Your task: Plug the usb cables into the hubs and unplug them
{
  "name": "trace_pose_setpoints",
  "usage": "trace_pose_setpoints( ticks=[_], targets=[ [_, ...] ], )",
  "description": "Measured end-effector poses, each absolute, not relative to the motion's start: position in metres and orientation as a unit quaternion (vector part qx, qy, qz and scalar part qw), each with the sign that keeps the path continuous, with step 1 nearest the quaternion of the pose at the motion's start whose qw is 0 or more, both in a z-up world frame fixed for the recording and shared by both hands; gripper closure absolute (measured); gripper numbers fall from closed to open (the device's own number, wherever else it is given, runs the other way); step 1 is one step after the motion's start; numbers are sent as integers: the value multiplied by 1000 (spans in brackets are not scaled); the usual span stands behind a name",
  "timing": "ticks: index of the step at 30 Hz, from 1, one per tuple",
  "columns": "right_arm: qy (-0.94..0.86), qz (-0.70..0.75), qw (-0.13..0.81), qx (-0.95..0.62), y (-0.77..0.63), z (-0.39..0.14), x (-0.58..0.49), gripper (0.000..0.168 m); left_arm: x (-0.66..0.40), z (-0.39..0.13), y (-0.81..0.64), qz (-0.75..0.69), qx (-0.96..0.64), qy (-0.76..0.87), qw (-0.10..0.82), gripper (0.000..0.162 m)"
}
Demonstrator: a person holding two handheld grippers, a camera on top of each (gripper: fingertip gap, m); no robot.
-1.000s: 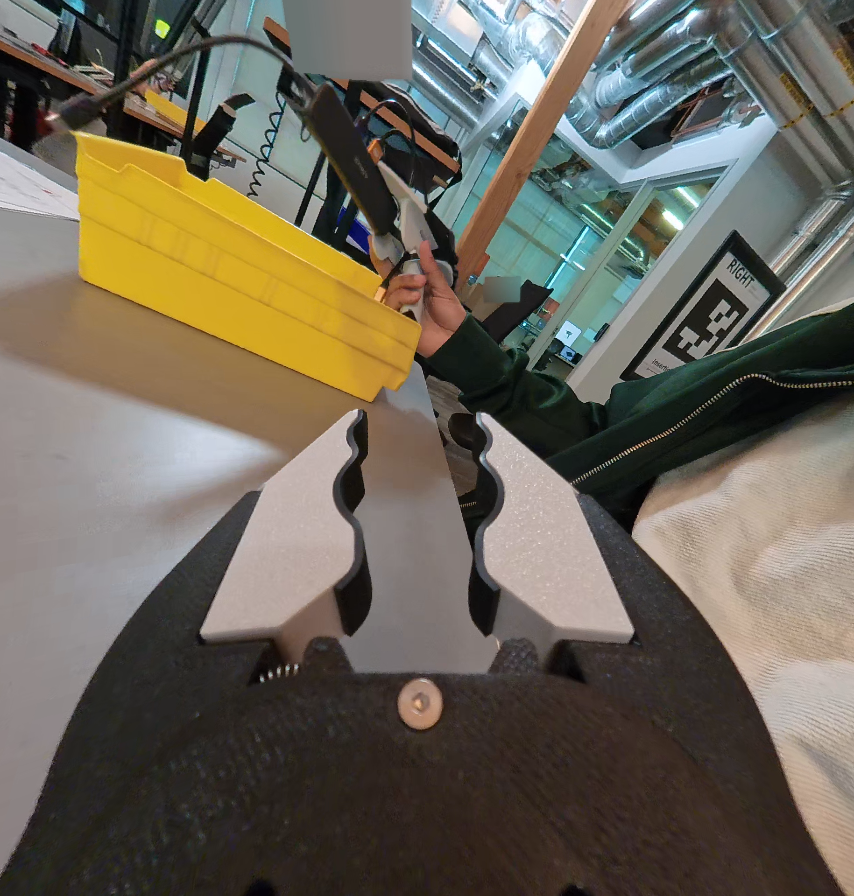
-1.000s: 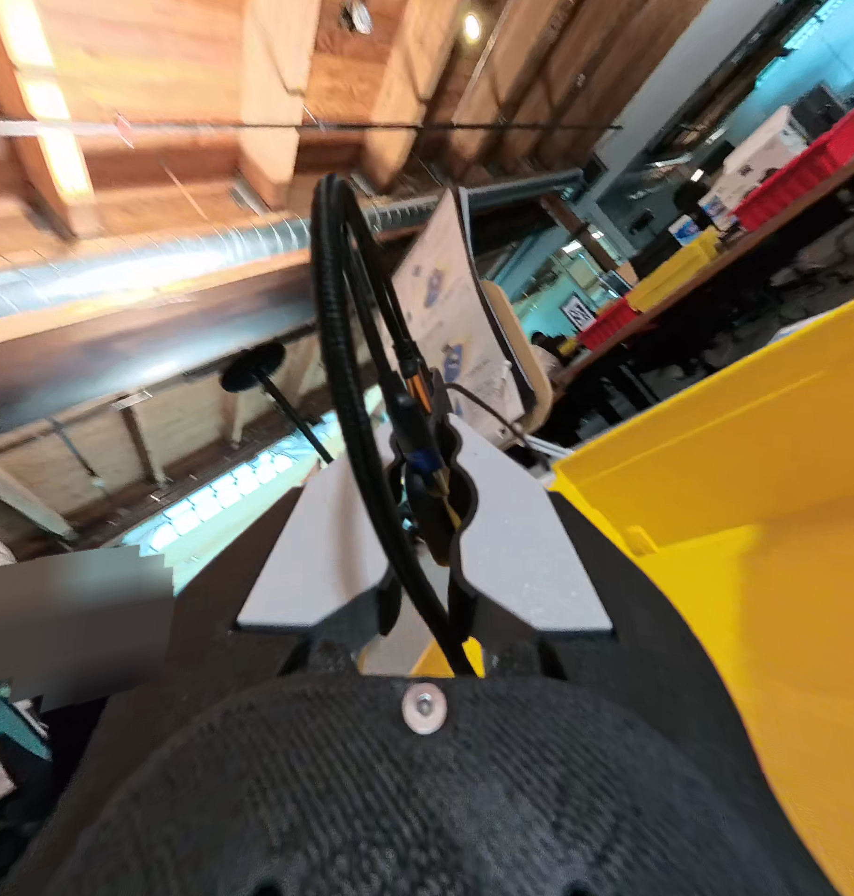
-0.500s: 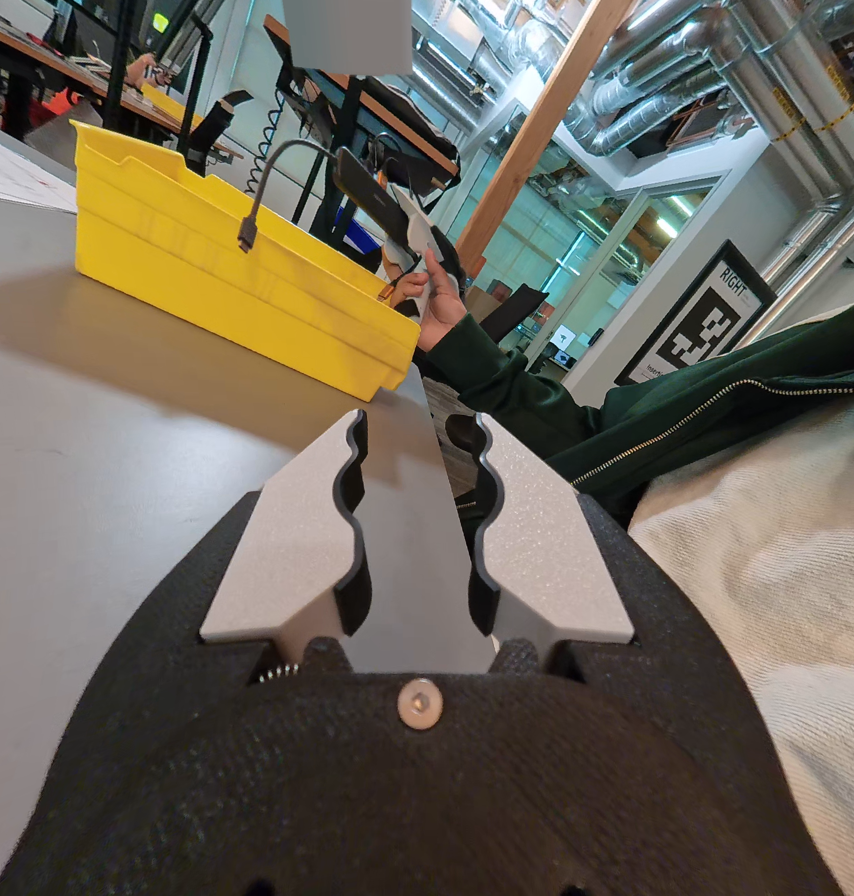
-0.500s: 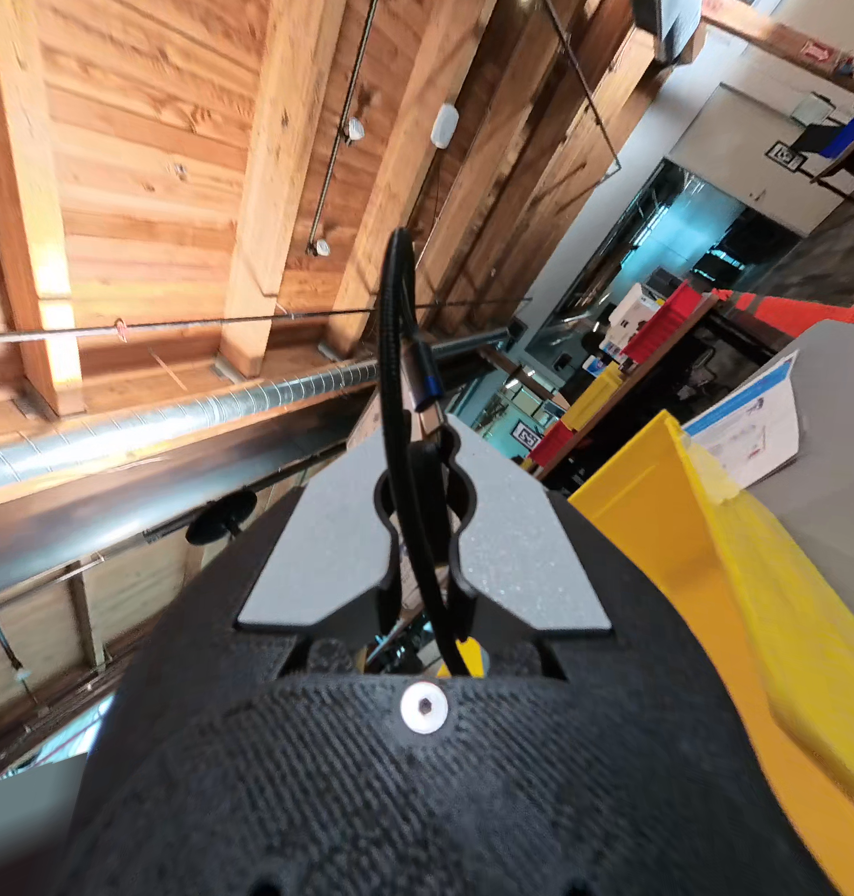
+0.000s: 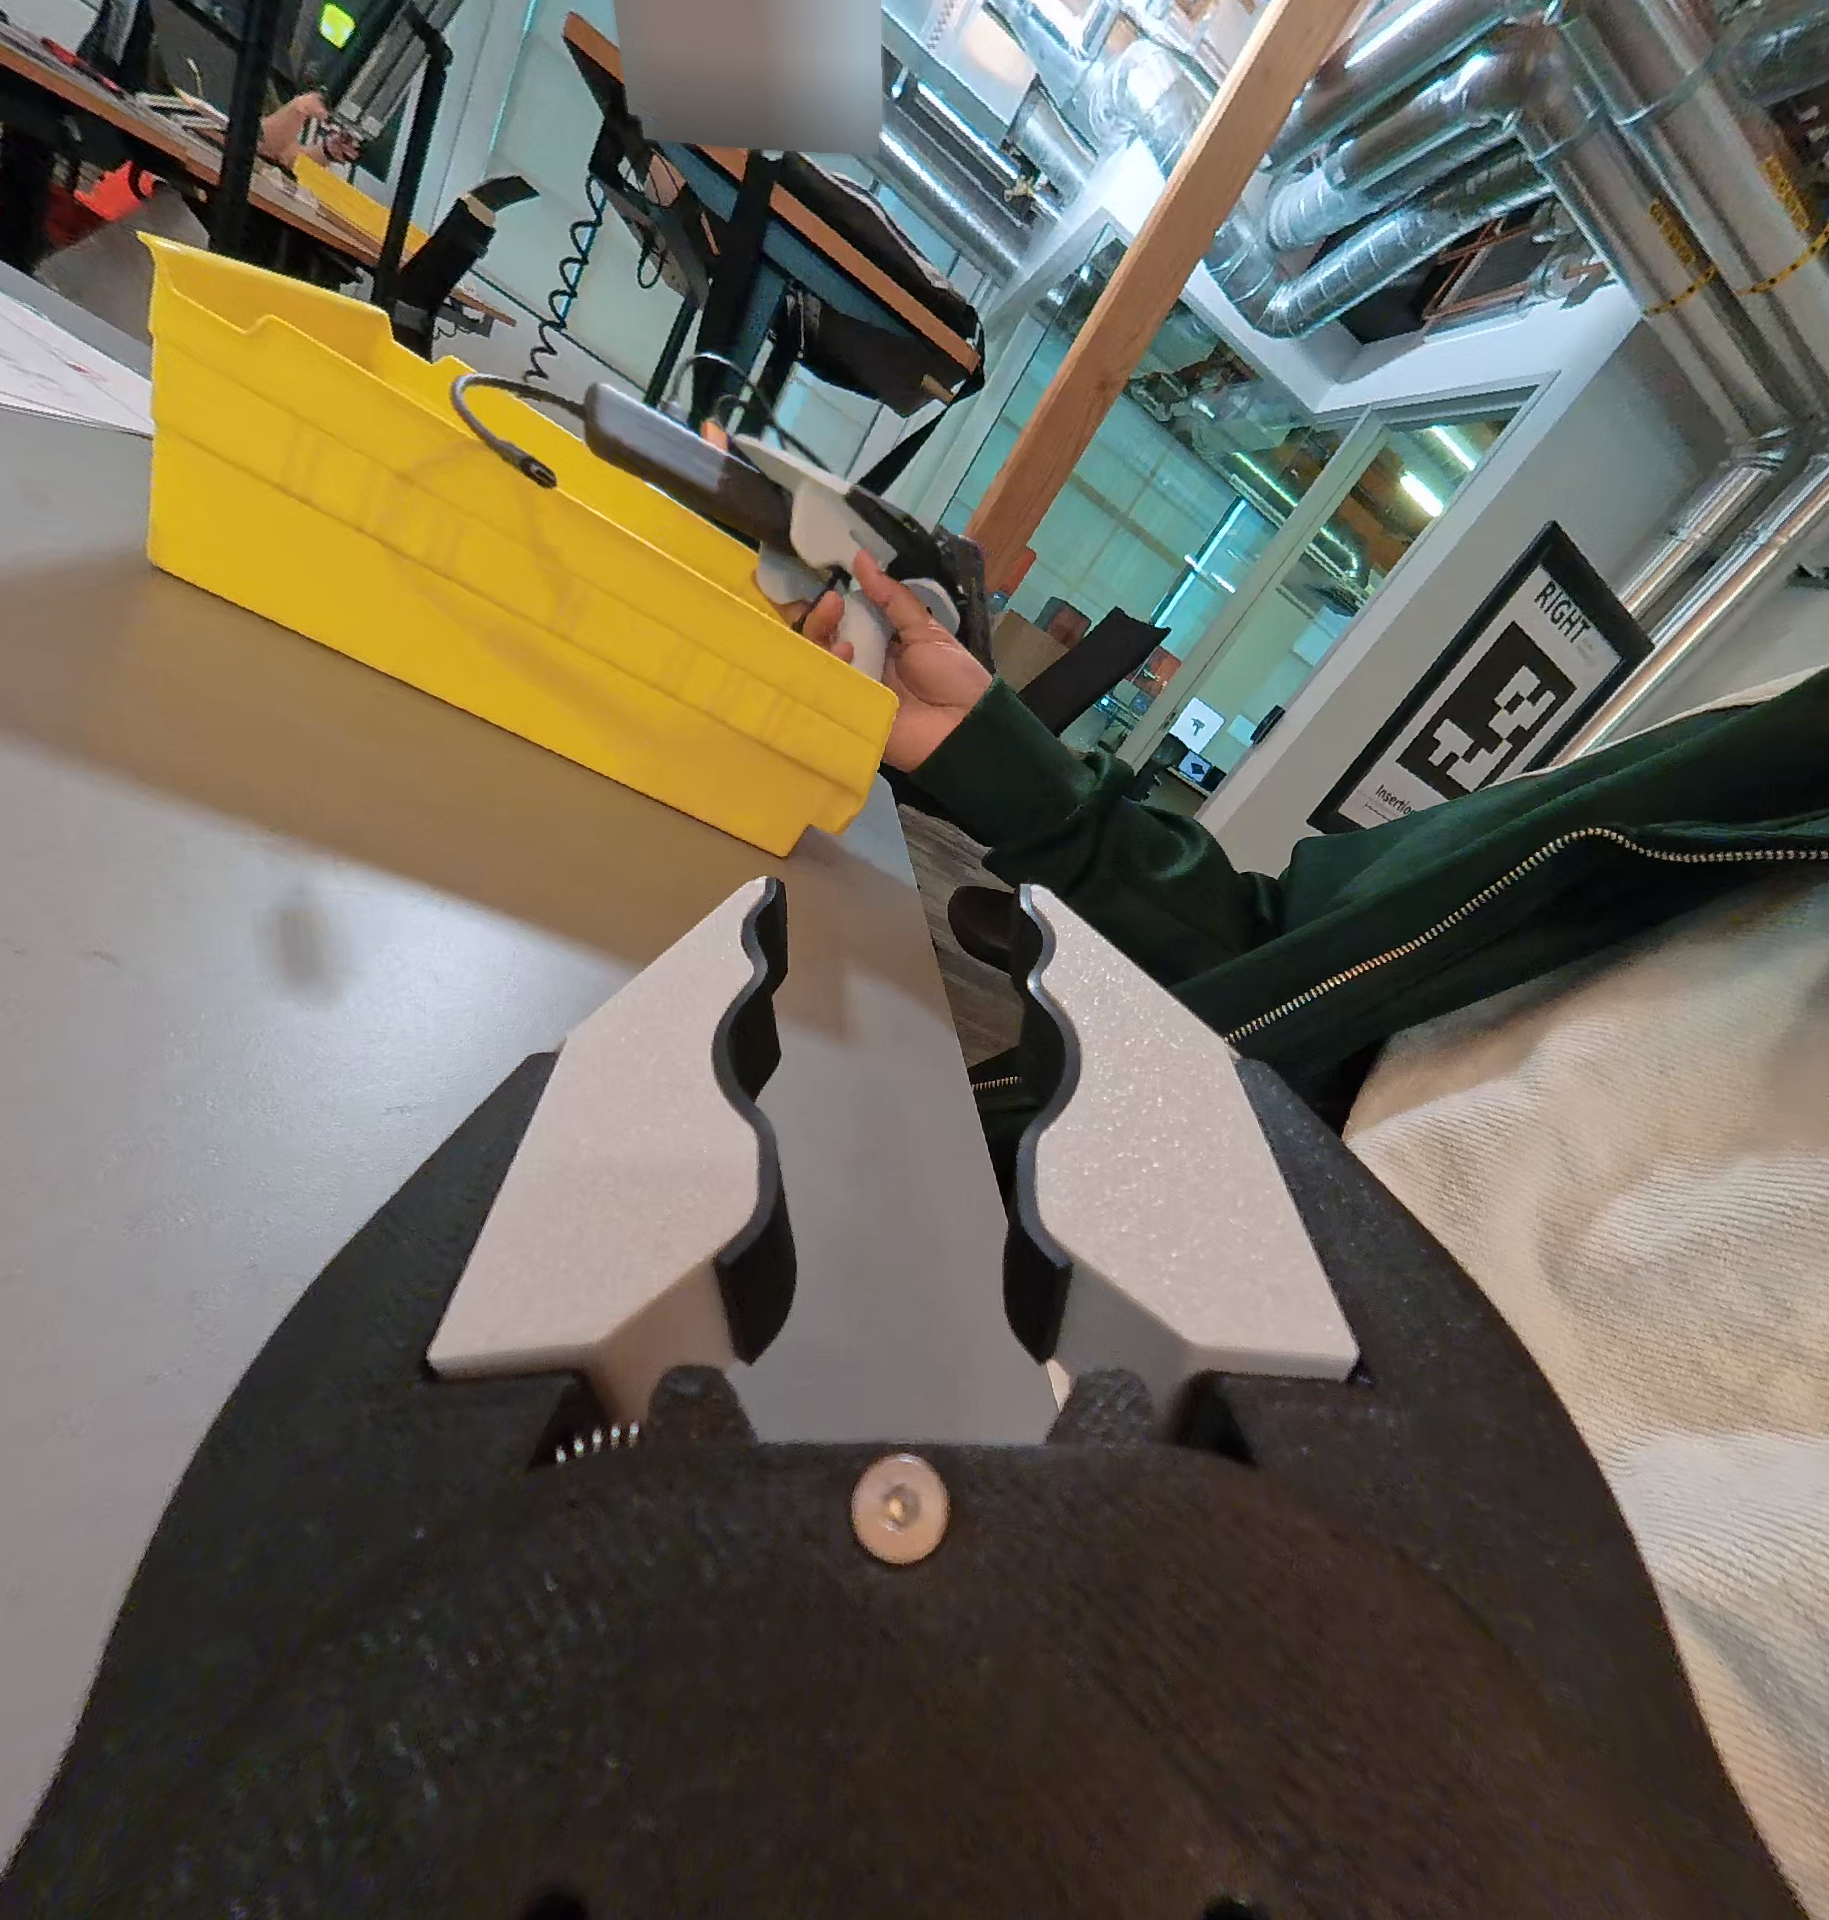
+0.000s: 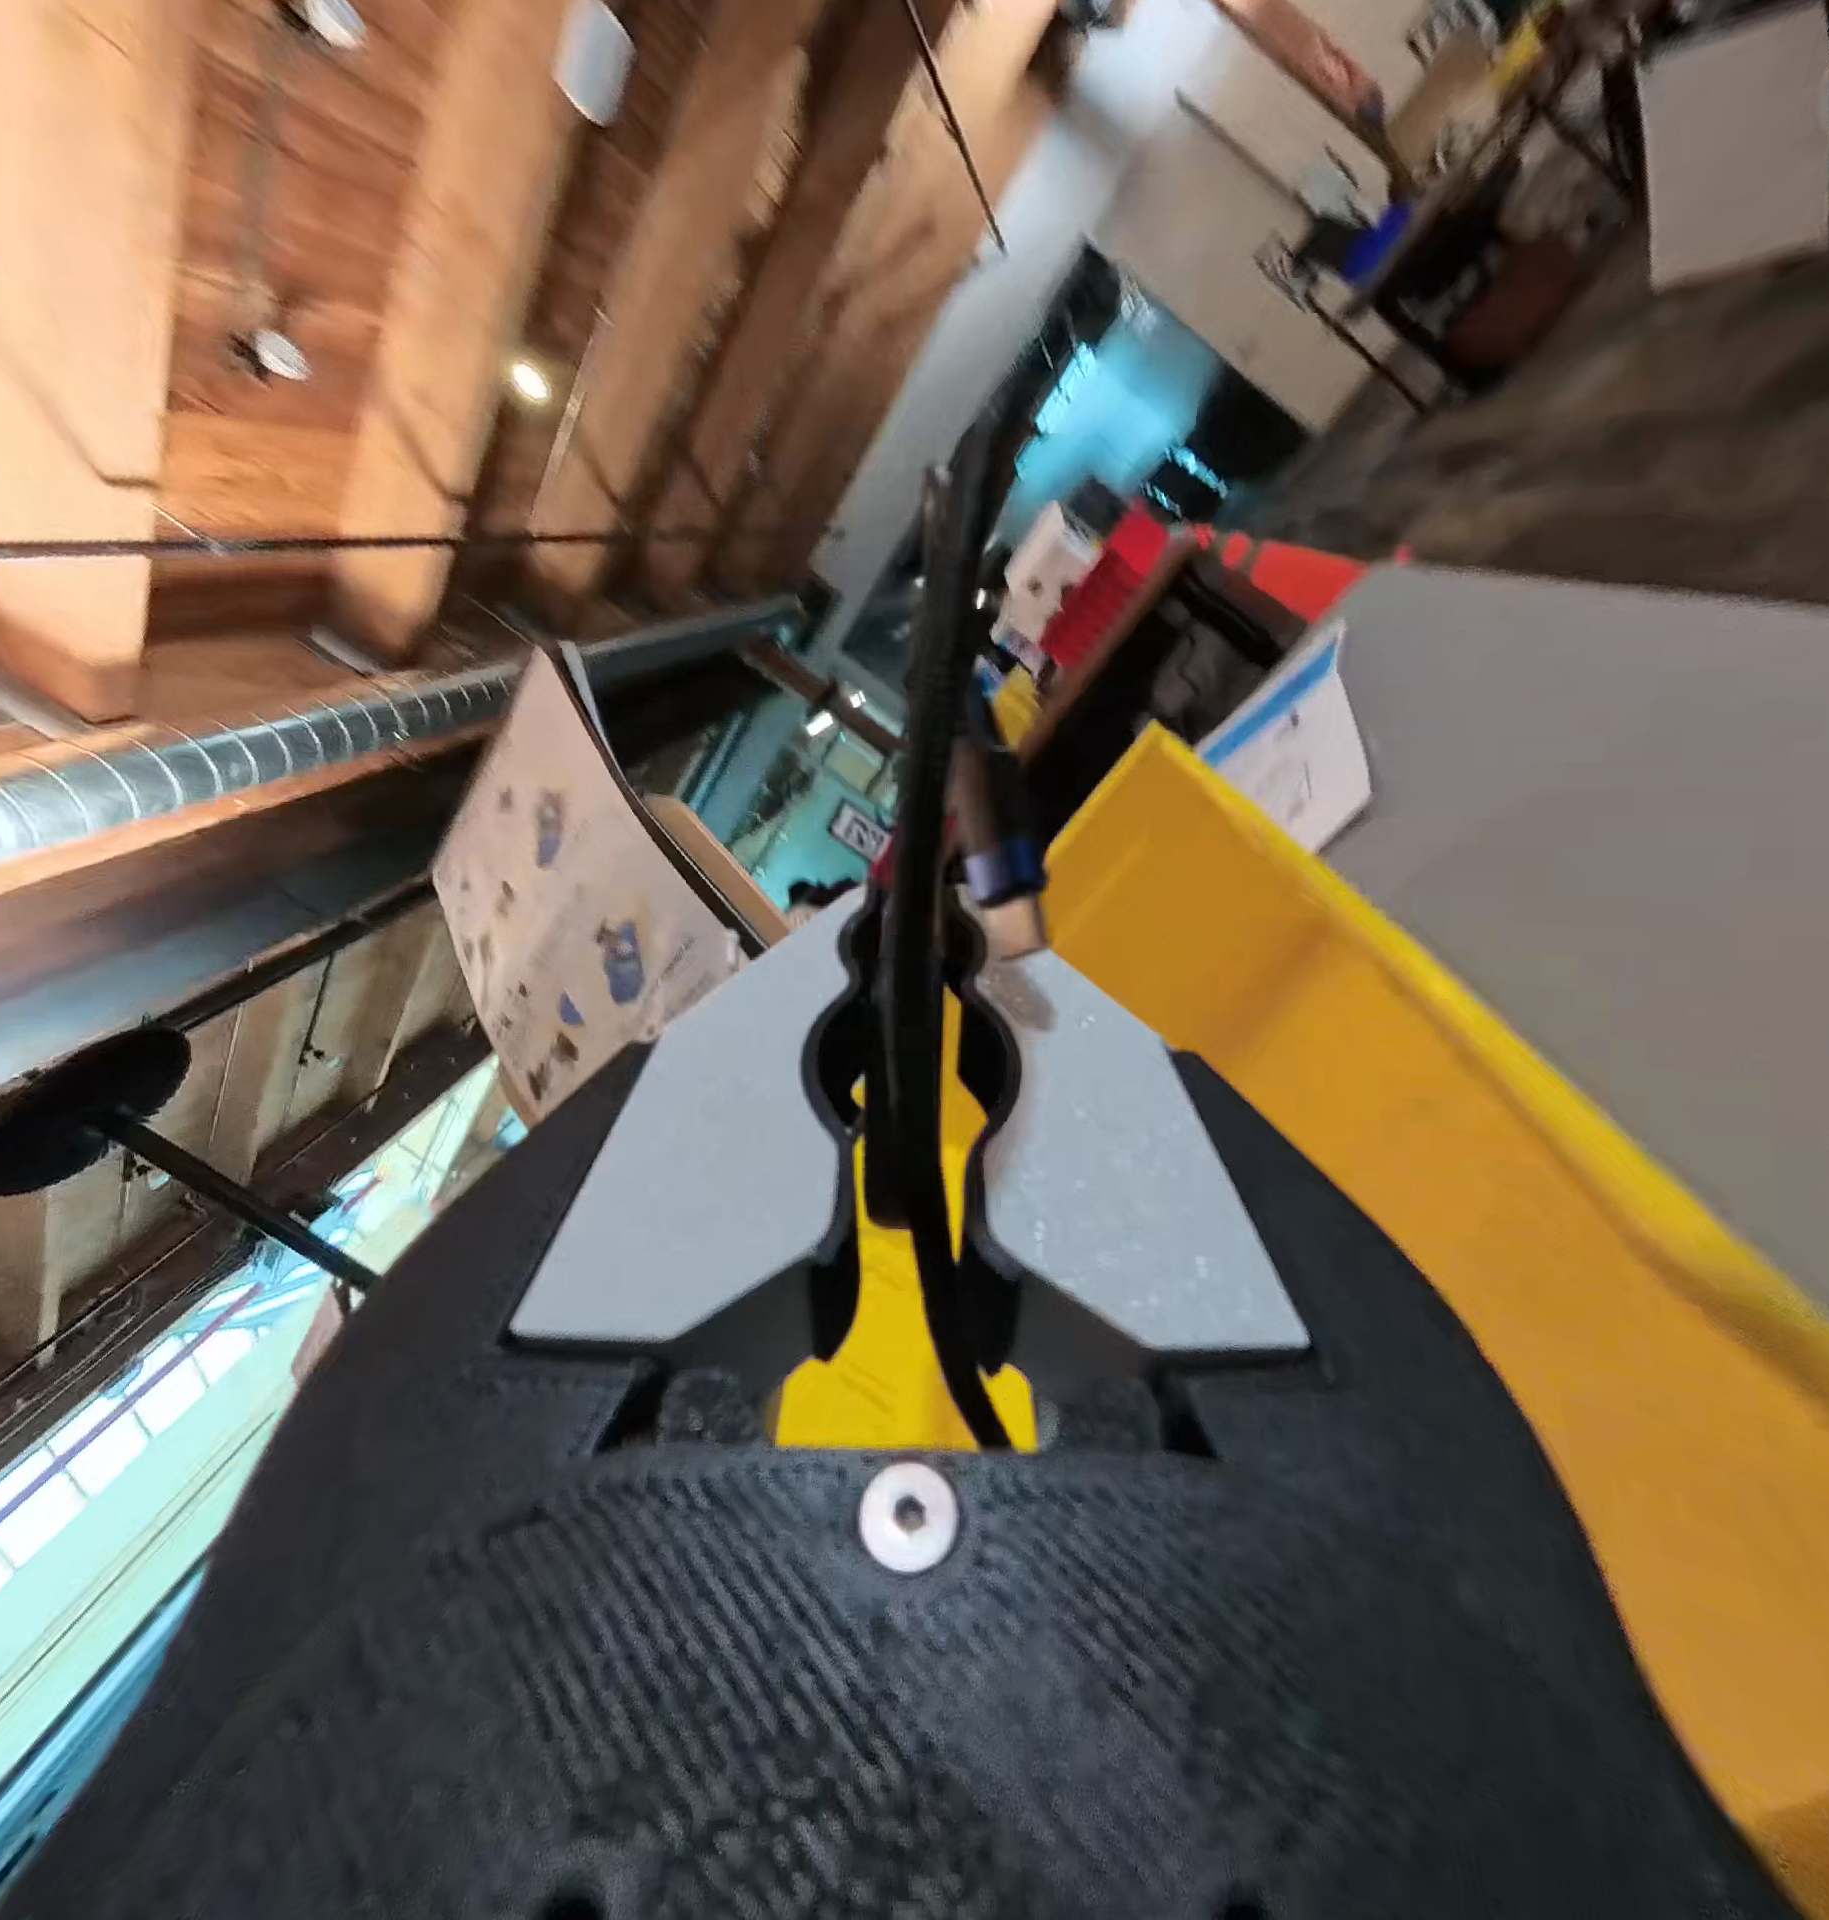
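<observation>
1. Grey table [image 5: 214,1039] — runs under and ahead of the left gripper's fingers; its near edge passes between them.
2. Yellow bin [image 5: 474,582] — sits on the table, well ahead of the left fingers and to their left. In the right wrist view its wall [image 6: 1409,1091] lies just right of the right fingers and yellow shows through the gap behind them.
3. Left gripper [image 5: 899,935] — low over the table edge, fingers spread apart, nothing between them.
4. Right gripper [image 5: 785,499] — held over the bin by a hand [image 5: 920,665] in a dark green sleeve. Fingers clamped on the hub; in its own view [image 6: 905,935] the tips are nearly together with the hub's dark body wedged between them.
5. Hub [image 5: 671,452] — dark slim bar, sticking out past the right fingertips, tilted up and leftward above the bin.
6. Hub's cable [image 5: 494,416] — short, arcs from the hub's far end and droops, plug hanging free over the bin. Right view is blurred; black cable [image 6: 925,748] rises straight ahead of the fingertips.
</observation>
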State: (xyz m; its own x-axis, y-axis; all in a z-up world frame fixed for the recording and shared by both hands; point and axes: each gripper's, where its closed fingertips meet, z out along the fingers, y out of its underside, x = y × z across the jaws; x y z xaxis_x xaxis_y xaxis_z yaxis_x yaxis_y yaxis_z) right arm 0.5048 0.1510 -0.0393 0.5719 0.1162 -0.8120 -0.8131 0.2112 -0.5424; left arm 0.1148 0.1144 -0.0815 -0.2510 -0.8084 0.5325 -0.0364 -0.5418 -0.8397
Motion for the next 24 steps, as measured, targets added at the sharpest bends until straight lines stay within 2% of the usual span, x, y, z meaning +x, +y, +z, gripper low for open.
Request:
trace_pose_setpoints(
  ticks=[8, 12, 13, 15, 21, 24],
  targets=[
    [275, 372, 580, -671, 174, -71, 449, 156, 115, -82, 113, -689, -545, 389, 278, 122],
    [176, 369, 483, -775, 169, -97, 411, 150, 115, -82, 113, -689, -544, 390, 279, 122],
    [160, 354, 452, -803, 167, -109, 407, 144, 115, -82, 113, -689, -545, 389, 278, 122],
    [129, 312, 403, -851, 160, -130, 406, 118, 115, -82, 113, -689, -545, 389, 278, 122],
    [95, 183, 399, -894, 150, -136, 439, 108, 115, -82, 113, -690, -545, 388, 278, 122],
    [58, -19, 369, -927, 136, -143, 484, 108, 115, -82, 113, -690, -545, 387, 277, 122]
  ],
)
